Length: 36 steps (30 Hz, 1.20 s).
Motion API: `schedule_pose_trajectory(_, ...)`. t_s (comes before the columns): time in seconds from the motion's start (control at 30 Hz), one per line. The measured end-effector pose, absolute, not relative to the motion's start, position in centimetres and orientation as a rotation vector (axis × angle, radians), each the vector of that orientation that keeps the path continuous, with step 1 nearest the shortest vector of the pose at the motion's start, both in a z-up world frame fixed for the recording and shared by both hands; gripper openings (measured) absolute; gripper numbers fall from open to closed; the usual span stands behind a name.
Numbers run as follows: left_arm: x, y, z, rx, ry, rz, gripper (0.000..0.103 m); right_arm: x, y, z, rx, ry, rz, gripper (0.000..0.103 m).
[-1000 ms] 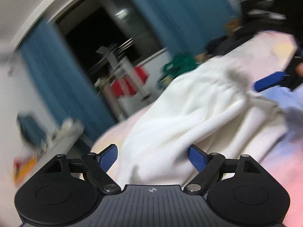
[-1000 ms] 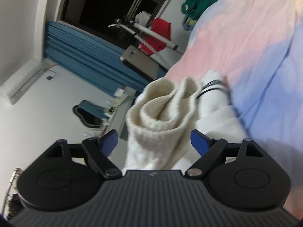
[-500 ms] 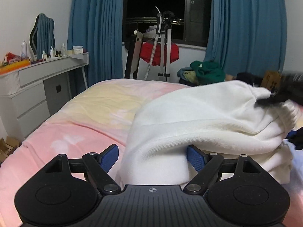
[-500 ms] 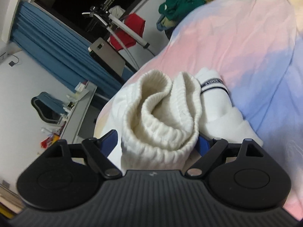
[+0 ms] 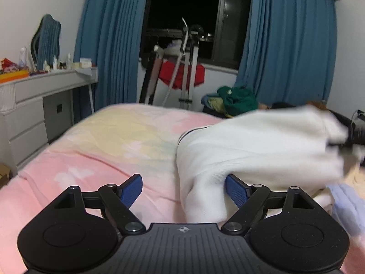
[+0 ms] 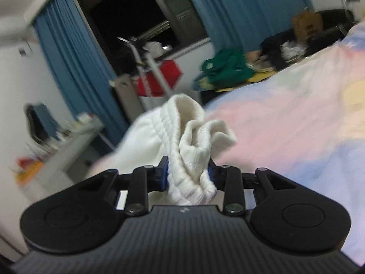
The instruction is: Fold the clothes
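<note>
Your right gripper (image 6: 188,174) is clenched on the ribbed cuff (image 6: 194,137) of the white sweater (image 5: 251,141). Its jaws have just been closing, and the bunched knit now fills the gap between the pads. Your left gripper (image 5: 183,188) stands wide apart and grasps nothing; a fold of the sweater lies against its right-hand pad only, and the left-hand pad hangs over bare bed (image 5: 102,150).

The sweater lies on the pink and yellow bed cover, ahead and to the right of the left gripper. Its long axis runs from the fold at that gripper away to the right, where the far end is lifted and blurred in the left wrist view. The left hand is the nearer one to the free near end.

Compared with half a second ago, the cuff is pinched narrow where it previously sat loose between wider pads. In the left wrist view the sweater now sits further right, exposing more bed.

The next move likely requires shifting the left gripper right to centre the fold before closing.
</note>
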<state>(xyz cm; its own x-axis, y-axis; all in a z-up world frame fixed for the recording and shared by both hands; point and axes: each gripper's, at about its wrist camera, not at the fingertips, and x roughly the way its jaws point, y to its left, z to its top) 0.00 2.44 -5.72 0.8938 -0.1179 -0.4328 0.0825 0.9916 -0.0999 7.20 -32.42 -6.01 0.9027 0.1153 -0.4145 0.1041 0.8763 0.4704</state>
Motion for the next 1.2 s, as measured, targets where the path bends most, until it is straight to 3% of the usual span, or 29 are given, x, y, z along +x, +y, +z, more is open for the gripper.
schedule_pose_trajectory(0.1,0.3,2.1,-6.5,-0.087,0.489,-0.094,0.083,7.3,-35.0,-10.9,0.675,0.589,-0.021,0.036)
schedule_pose_trajectory(0.27,0.8,3.1,-7.2,-0.124,0.516,-0.076,0.088,6.6,-35.7,-11.5,0.761,0.551,0.004,0.043)
schedule_pose_trajectory(0.33,1.2,3.6,-7.2,-0.156,0.537,-0.072,0.088,6.6,-36.1,-11.7,0.785,0.555,0.014,0.052)
schedule_pose_trajectory(0.4,1.1,3.8,-7.0,-0.159,0.536,-0.076,0.088,6.6,-36.8,-12.1,0.852,0.571,0.019,0.069)
schedule_pose_trajectory(0.53,1.1,4.4,-6.6,-0.193,0.549,-0.098,0.088,6.7,-36.5,-12.0,0.855,0.605,0.049,0.084)
schedule_pose_trajectory(0.63,1.2,5.2,-6.1,-0.249,0.568,-0.124,0.088,7.9,-35.4,-12.6,0.800,0.657,0.122,0.087)
schedule_pose_trajectory(0.7,1.0,6.3,-5.5,-0.318,0.558,-0.152,0.089,8.8,-34.8,-13.2,0.769,0.672,0.115,0.102)
schedule_pose_trajectory(0.8,0.7,8.1,-4.5,-0.438,0.526,-0.202,0.100,9.9,-35.3,-14.6,0.843,0.677,0.142,0.103)
schedule_pose_trajectory(1.0,5.2,9.5,-5.6,-0.619,0.625,-0.272,0.103,10.1,-35.5,-14.9,0.887,0.672,0.176,0.103)
schedule_pose_trajectory(1.2,12.3,10.6,-10.1,-0.719,0.832,-0.315,0.103,9.8,-35.0,-14.0,0.860,0.668,0.160,0.076)
